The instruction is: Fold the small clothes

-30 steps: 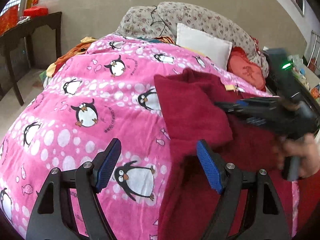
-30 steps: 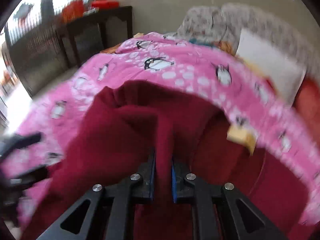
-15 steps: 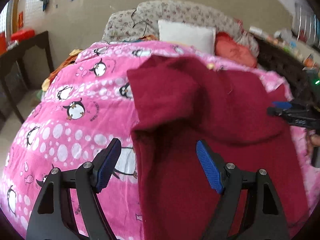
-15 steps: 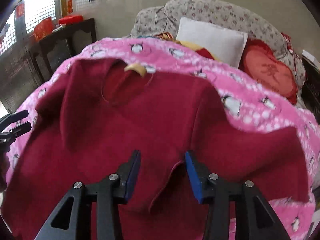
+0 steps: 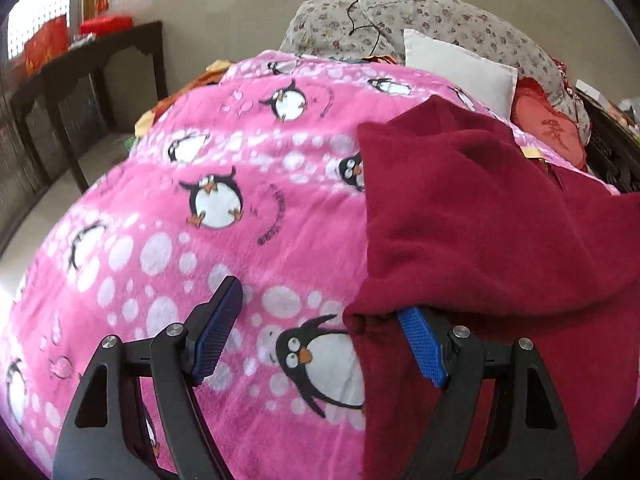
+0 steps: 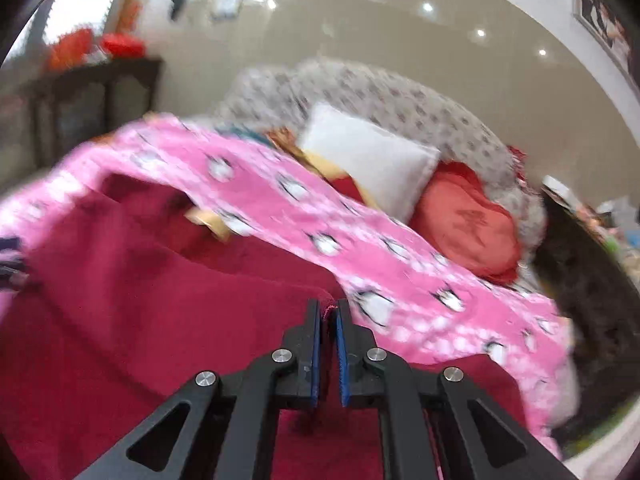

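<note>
A dark red fleece garment (image 5: 480,216) lies on the pink penguin blanket (image 5: 224,208), its left part folded over onto the body. My left gripper (image 5: 320,332) is open at the garment's left edge; the fold's edge drapes over its right blue pad (image 5: 420,344). In the right wrist view the garment (image 6: 160,320) fills the lower left, blurred. My right gripper (image 6: 329,316) is shut on a thin edge of the garment, red cloth showing between the pads.
A white pillow (image 5: 460,68), a red cushion (image 5: 552,132) and a floral quilt (image 5: 420,12) sit at the head of the bed. A dark wooden table (image 5: 80,64) stands left, off the bed. A dark object (image 6: 588,280) stands at the bed's right side.
My right gripper, open half a second ago, has shut on the garment's edge. The left gripper moved left, to the garment's left edge, still open.
</note>
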The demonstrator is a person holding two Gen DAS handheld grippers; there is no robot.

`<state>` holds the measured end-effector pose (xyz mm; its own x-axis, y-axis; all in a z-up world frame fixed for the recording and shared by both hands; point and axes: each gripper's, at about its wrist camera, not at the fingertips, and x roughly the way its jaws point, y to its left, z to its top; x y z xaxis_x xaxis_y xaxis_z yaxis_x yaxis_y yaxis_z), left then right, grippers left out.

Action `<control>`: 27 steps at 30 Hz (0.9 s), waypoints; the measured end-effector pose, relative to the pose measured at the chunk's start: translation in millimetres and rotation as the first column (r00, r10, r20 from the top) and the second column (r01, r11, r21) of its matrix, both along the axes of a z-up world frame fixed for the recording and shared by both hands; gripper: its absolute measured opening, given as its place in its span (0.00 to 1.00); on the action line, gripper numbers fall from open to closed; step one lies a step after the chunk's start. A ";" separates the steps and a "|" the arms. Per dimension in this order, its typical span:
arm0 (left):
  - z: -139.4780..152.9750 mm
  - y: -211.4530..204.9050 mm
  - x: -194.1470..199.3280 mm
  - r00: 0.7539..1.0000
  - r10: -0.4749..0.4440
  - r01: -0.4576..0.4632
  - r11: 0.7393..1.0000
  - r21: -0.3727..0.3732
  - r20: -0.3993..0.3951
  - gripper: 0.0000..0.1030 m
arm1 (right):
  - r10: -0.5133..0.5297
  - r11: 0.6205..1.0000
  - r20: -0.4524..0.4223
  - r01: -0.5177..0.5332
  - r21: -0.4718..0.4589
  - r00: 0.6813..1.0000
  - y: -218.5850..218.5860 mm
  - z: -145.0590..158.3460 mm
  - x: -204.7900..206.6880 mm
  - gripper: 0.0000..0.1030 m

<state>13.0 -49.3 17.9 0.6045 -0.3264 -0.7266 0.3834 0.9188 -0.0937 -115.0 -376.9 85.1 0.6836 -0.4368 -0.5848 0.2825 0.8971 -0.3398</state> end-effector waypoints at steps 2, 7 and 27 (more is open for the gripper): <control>1.4 0.3 0.5 1.000 -0.002 0.002 1.000 -0.001 -0.001 0.76 | -0.012 0.996 -0.030 0.014 0.090 0.999 -17.2 -20.5 12.1 0.06; 16.7 6.7 -29.1 0.999 -0.042 0.041 0.999 0.035 0.025 0.76 | -0.065 0.956 0.067 0.043 0.291 0.996 -45.3 -15.2 -14.7 0.09; 2.8 -66.6 -5.3 0.990 -0.126 0.127 0.992 0.011 -0.066 0.76 | -0.223 0.797 0.159 0.086 0.598 0.962 -97.1 -25.2 -99.2 0.42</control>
<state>7.7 -115.9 20.7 0.5108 -0.3859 -0.7682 0.4900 0.8649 -0.1087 -214.2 -474.0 59.8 0.7717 -0.1725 -0.6121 0.4375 0.8425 0.3142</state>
